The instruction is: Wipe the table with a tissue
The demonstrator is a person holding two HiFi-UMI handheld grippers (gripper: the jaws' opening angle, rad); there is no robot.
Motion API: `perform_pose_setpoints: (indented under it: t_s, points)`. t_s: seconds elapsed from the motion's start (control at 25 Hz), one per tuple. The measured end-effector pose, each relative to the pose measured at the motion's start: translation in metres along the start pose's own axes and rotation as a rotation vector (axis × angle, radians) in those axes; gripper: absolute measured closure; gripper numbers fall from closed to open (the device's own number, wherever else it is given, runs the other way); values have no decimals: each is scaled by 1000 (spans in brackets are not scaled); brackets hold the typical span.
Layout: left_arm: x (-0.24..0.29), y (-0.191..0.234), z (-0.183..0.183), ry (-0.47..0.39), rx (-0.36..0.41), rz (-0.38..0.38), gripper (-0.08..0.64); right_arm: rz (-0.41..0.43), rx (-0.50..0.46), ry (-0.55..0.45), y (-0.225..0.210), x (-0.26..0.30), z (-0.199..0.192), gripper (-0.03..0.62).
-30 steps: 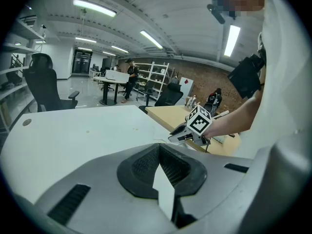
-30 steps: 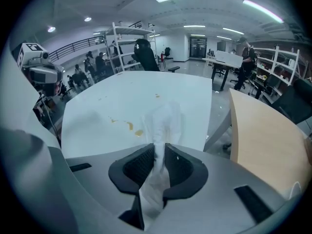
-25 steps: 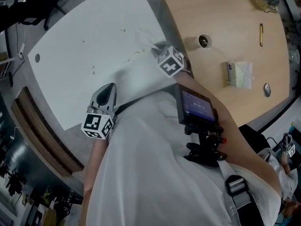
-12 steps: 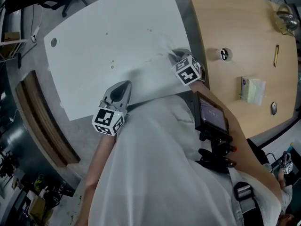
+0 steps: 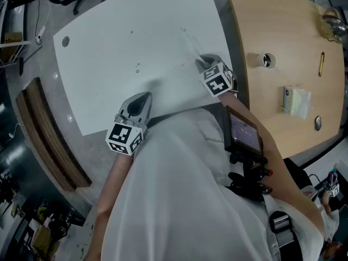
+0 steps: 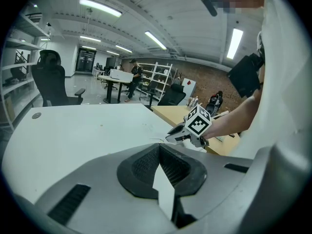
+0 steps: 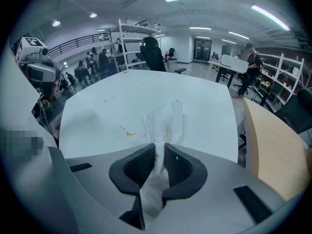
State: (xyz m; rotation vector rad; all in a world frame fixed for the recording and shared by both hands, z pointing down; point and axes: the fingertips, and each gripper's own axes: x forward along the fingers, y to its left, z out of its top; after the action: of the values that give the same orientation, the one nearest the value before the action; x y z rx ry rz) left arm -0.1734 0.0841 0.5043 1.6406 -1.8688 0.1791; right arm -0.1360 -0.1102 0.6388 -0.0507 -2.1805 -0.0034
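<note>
Wiping looks underway: the tissue (image 7: 163, 123) is pinched in the right gripper (image 7: 157, 152), free end spread on the white table (image 5: 109, 31), the left gripper (image 6: 158, 147) is closed on nothing, and the yellowish spots (image 7: 127, 133) nearby should probably be swept next.

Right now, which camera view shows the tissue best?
The right gripper view: the tissue fills the centre, pinched by the right gripper. The head and left gripper views show only a faint sliver beside that gripper.
</note>
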Motion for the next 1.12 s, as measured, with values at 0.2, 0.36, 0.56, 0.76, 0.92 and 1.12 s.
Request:
perform_pose_setpoints:
  t_s: [0.2,0.36,0.56,0.76,0.92,1.12]
  points:
    - [-7,3,1,-9,5,-3,554,14,-8,-5,16,6,8,526]
    - [-11,8,-4,-7,-1,-2,554,66,-58,2,40,12,15,526]
    - [-12,9,-5,-6,0,-12,554,217,-94,33,65,12,13,526]
    - [-6,8,4,-23,12,-30,554,128,45,-88,22,-15,8,526]
    - [-5,7,2,-23,10,-40,554,58,68,-48,-2,-20,-18,526]
    - [-10,7,-4,-20,1,-38,554,20,59,-9,16,-8,-18,526]
